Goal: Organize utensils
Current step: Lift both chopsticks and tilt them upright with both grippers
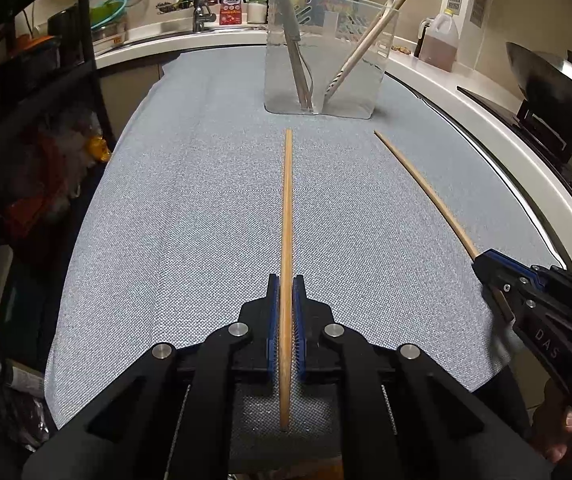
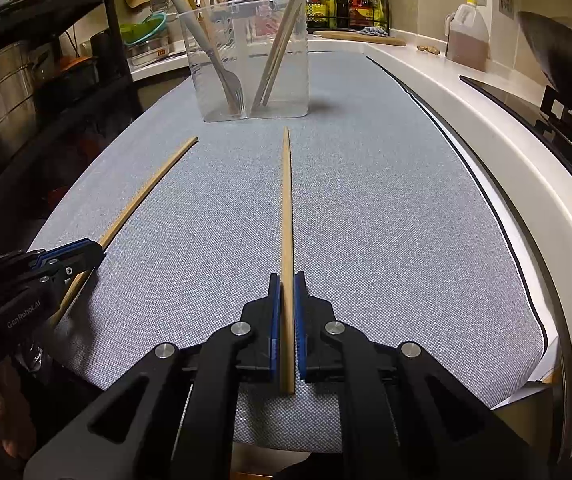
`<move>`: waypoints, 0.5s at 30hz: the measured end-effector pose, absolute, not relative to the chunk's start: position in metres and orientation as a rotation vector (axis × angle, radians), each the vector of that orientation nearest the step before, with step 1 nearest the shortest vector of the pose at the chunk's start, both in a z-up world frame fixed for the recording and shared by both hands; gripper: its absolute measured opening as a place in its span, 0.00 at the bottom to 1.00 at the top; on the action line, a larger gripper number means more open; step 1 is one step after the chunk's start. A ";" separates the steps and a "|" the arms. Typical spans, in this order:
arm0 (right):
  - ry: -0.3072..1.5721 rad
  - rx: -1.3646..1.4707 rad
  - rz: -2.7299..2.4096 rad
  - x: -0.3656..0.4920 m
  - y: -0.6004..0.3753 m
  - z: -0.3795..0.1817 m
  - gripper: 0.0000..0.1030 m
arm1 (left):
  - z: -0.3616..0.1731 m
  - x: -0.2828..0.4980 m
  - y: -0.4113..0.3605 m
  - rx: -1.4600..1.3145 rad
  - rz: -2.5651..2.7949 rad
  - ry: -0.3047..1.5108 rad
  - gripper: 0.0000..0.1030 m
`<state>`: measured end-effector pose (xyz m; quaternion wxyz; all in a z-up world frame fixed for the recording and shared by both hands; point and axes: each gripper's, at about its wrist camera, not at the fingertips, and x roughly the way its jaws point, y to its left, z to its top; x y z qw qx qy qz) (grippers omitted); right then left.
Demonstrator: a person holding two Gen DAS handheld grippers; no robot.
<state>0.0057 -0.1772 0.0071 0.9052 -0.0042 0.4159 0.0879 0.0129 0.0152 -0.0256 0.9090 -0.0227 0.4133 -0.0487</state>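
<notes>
So at this point we had one chopstick in each gripper. The left gripper (image 1: 286, 292) had its jaws closed on the left chopstick (image 1: 287, 216), clamped near the back end with most of the stick pointing straight ahead. Same deal on the other side: the right gripper (image 2: 287, 292) was pinching the right chopstick (image 2: 286, 208) near its rear end too. Both sticks were held low over the grey cloth (image 1: 190, 200) on the table, more or less side by side, both aimed at the clear holder (image 1: 326, 56) standing at the far end.

The holder has a divider. One side had a fork (image 2: 230, 80) in it, the other already held a couple of chopsticks (image 2: 282, 48).

We figured we were mid-carry: pickup done, drop-off not yet. Next move would've needed us to lift, tip the sticks tip-down over the rim, and get them into the chopstick side, not the fork side. Two long sticks going in together could easily clash.
</notes>
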 end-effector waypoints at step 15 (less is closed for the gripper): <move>0.865 -0.022 0.182 0.008 -0.177 0.007 0.08 | -0.026 0.014 0.015 -0.051 -0.096 0.851 0.07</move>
